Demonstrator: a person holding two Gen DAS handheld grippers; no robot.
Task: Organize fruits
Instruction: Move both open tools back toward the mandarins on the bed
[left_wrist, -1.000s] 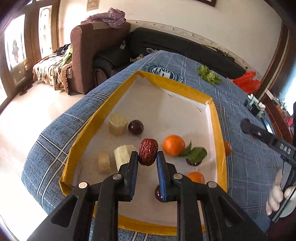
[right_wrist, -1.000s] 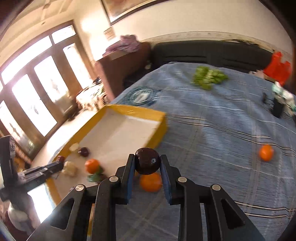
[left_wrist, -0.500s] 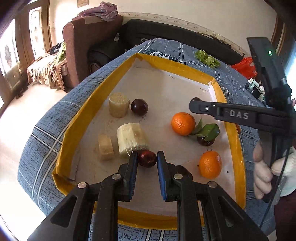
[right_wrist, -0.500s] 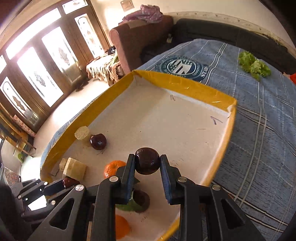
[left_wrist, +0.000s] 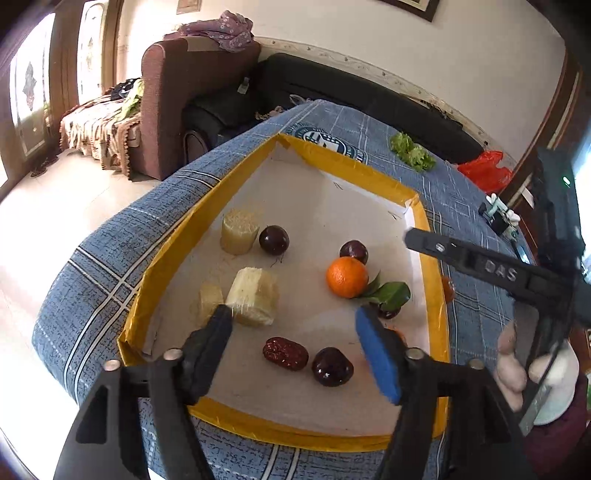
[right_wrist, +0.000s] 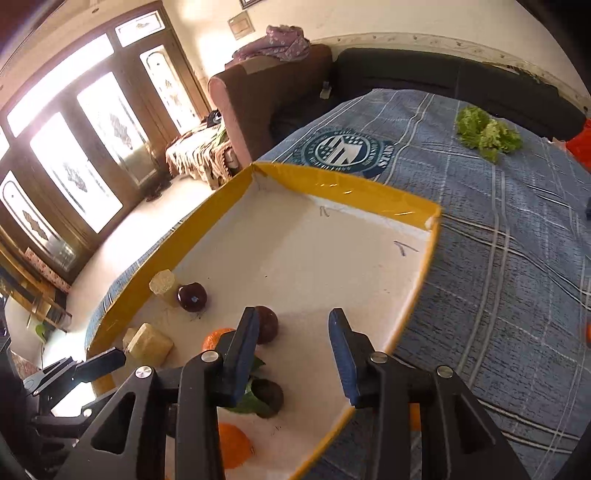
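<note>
Inside yellow-rimmed tray (left_wrist: 173, 254): mixed fruits (left_wrist: 346, 277).

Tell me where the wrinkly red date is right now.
In the left wrist view, the date lies on the tray floor near its front edge, just left of a dark plum, between the open left gripper fingers.

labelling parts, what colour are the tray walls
Yellow walls on the tray, white inside; clearest in the right wrist view.
</note>
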